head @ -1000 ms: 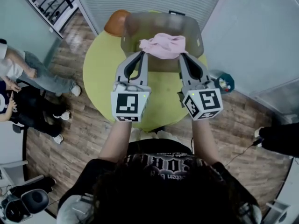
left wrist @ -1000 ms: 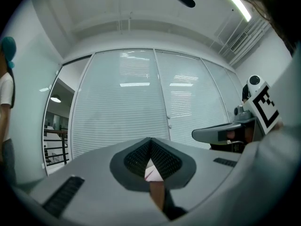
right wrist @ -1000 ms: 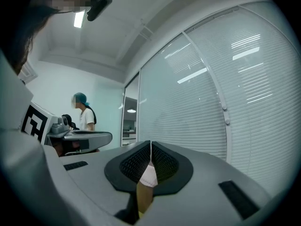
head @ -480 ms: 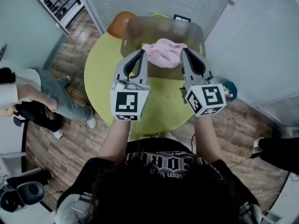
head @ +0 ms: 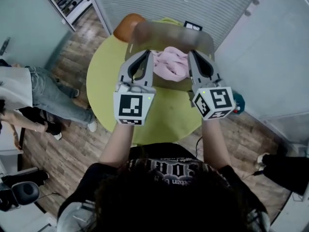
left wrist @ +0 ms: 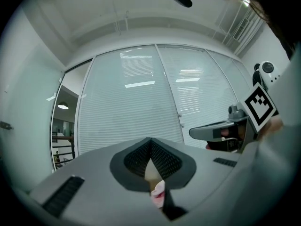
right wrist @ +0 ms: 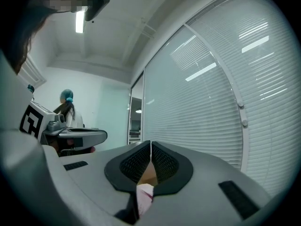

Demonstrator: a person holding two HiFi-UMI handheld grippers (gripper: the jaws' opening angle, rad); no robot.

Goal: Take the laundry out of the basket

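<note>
Pink cloth (head: 172, 64) sagged, edges pinched by both hand-held grippers (head: 150, 53) (head: 189, 53)

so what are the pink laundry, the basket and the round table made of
Pink laundry: soft cloth, matte; it bunches in loose folds.
Basket: seems to be translucent smoky plastic, smooth; its walls look see-through brown.
Round table: smooth yellow-green top of even colour, perhaps laminate or painted board; cannot tell which.

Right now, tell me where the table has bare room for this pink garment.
The table is bare left of the basket and along its near edge. The far side is crowded: the basket fills it.
</note>
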